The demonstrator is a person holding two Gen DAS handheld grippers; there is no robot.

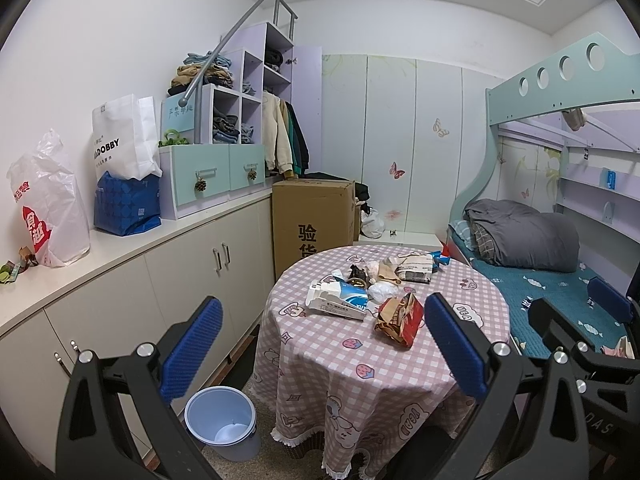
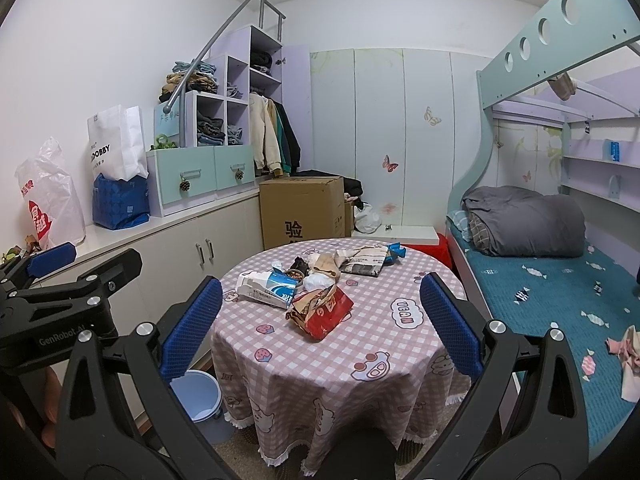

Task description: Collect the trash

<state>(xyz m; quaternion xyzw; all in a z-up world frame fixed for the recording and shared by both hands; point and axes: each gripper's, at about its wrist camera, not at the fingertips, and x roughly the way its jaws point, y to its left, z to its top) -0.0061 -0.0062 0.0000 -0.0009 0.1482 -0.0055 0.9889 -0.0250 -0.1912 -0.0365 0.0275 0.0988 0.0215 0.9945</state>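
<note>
Trash lies on a round table with a pink checked cloth [image 1: 360, 380] [image 2: 360, 360]: a red and brown paper bag [image 1: 400, 316] [image 2: 320, 310], a white and blue carton [image 1: 340, 300] [image 2: 268, 286], a white crumpled wad [image 1: 382, 291] [image 2: 316, 280], a printed paper package [image 1: 414, 268] [image 2: 364, 262] and dark wrappers [image 1: 358, 274]. A light blue bin [image 1: 222, 416] [image 2: 196, 396] stands on the floor left of the table. My left gripper [image 1: 324, 360] is open and empty, short of the table. My right gripper [image 2: 320, 328] is open and empty, also short of it.
A long white cabinet [image 1: 120, 280] with bags runs along the left wall. A cardboard box [image 1: 312, 220] stands behind the table. A bunk bed [image 1: 560, 280] with a grey duvet is to the right. The left gripper's body [image 2: 60, 300] shows in the right wrist view.
</note>
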